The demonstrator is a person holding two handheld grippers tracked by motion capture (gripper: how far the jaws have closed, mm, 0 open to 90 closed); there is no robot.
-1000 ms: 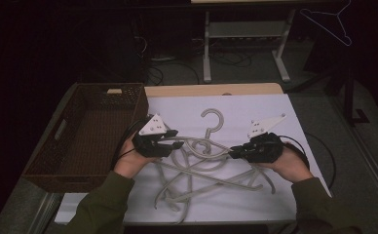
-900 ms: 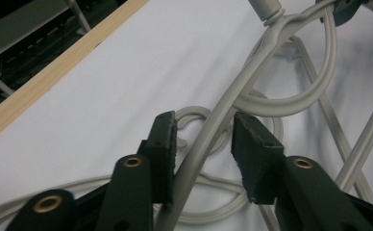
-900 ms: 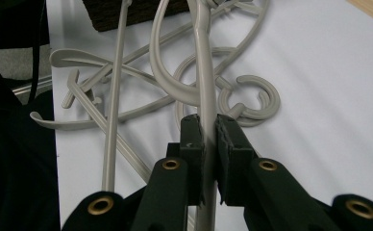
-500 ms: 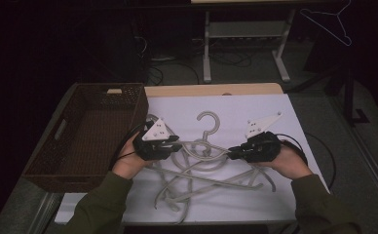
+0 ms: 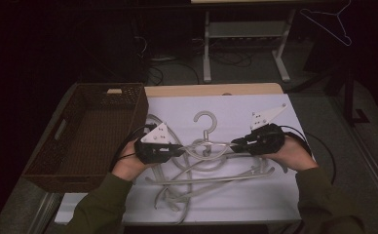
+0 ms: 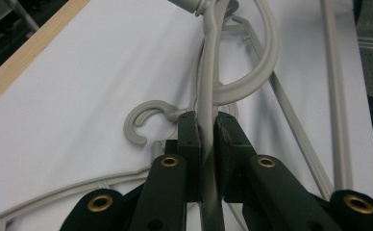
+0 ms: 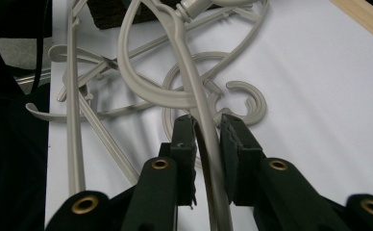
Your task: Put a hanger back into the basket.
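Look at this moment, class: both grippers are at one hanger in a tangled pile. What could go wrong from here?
The held hanger lies interlocked with the other hangers, so lifting it may drag them off the table. The left gripper has just been closing and now pinches only a thin arm, which could slip. The right gripper has just been opening, a gap showing at one pad; that end may drop.

Smooth matt grey plastic hangers (image 5: 211, 161), woven brown wicker basket (image 5: 75, 146), matt white table cover (image 5: 236, 109).
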